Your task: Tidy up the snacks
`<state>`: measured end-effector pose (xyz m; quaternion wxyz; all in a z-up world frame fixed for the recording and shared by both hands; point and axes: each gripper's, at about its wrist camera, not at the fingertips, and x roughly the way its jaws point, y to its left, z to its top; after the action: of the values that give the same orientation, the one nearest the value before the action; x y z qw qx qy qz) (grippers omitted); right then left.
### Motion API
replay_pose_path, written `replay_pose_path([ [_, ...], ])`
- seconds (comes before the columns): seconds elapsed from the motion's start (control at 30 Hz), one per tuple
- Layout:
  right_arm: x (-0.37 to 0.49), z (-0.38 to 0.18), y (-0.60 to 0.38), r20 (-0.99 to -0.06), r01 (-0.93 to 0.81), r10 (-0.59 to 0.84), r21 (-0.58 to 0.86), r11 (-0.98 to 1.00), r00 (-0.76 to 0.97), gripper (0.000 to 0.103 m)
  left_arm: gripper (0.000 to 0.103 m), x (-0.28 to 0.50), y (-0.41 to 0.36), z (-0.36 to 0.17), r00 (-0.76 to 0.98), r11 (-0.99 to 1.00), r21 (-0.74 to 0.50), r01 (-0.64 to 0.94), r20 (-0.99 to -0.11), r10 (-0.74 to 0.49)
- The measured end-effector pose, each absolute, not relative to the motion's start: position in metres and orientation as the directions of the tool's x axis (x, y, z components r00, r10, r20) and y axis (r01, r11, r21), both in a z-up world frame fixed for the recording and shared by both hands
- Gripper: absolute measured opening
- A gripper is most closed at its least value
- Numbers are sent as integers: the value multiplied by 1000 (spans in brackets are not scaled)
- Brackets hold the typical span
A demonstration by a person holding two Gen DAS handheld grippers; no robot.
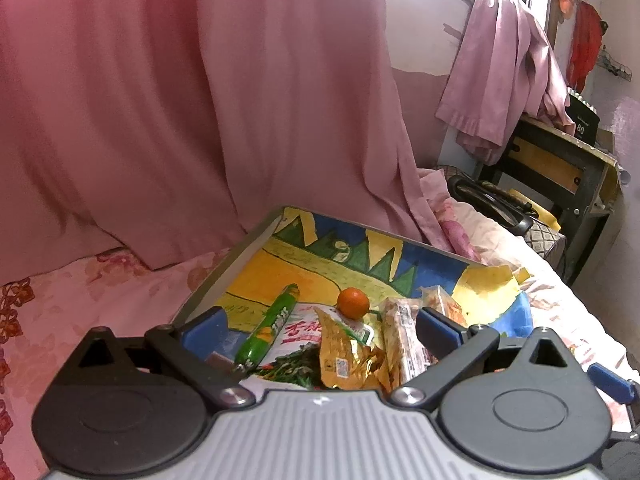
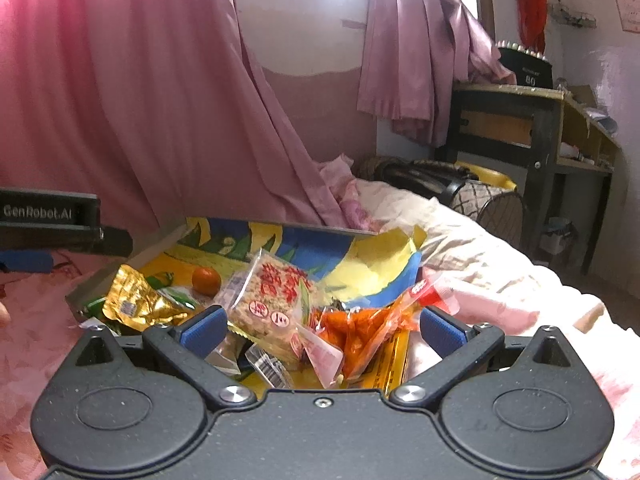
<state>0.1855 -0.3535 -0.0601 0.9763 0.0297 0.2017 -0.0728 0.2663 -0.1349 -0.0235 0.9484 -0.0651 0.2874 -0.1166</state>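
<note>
The snacks lie in a loose heap at the near end of the painted board [image 1: 360,256] on the bed: a green sausage stick [image 1: 269,328], a gold packet [image 1: 344,356], a small orange [image 1: 352,301], a rice-cracker pack [image 2: 272,300] and a red-orange pouch [image 2: 368,320]. Nothing looks sorted yet, so nearly all the work seems left. Whether a container waits nearby I can't tell. The left gripper [image 1: 320,330] and right gripper [image 2: 322,326] both hover over the pile, fingers spread wide, holding nothing.
</note>
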Motion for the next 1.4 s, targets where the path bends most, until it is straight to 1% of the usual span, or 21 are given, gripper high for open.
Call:
replay_pose_path([
  [0.2, 166, -51, -357, -334, 180, -149, 63, 982, 931, 102, 102, 254, -128, -21, 811, 965, -175, 194, -525, -259],
  [0.27, 161, -49, -358, -320, 189, -157, 71, 979, 934, 102, 102, 250, -126, -20, 805, 961, -178, 212, -526, -275],
  [0.4, 150, -44, -360, -295, 206, -172, 89, 974, 940, 102, 102, 241, -121, -19, 807, 962, -168, 213, -525, -271],
  [0.63, 133, -40, -353, -286, 207, -172, 95, 974, 943, 102, 103, 222, -113, -16, 826, 967, -146, 211, -502, -256],
  [0.97, 100, -33, -335, -269, 188, -153, 111, 976, 951, 102, 103, 179, -94, -13, 875, 978, -80, 192, -438, -208],
  [1.2, 76, -26, -320, -242, 179, -150, 104, 978, 959, 102, 103, 153, -82, -6, 889, 976, -52, 210, -405, -213],
  [1.4, 57, -23, -314, -215, 204, -176, 118, 972, 961, 102, 103, 138, -72, -3, 890, 974, -59, 219, -397, -225],
])
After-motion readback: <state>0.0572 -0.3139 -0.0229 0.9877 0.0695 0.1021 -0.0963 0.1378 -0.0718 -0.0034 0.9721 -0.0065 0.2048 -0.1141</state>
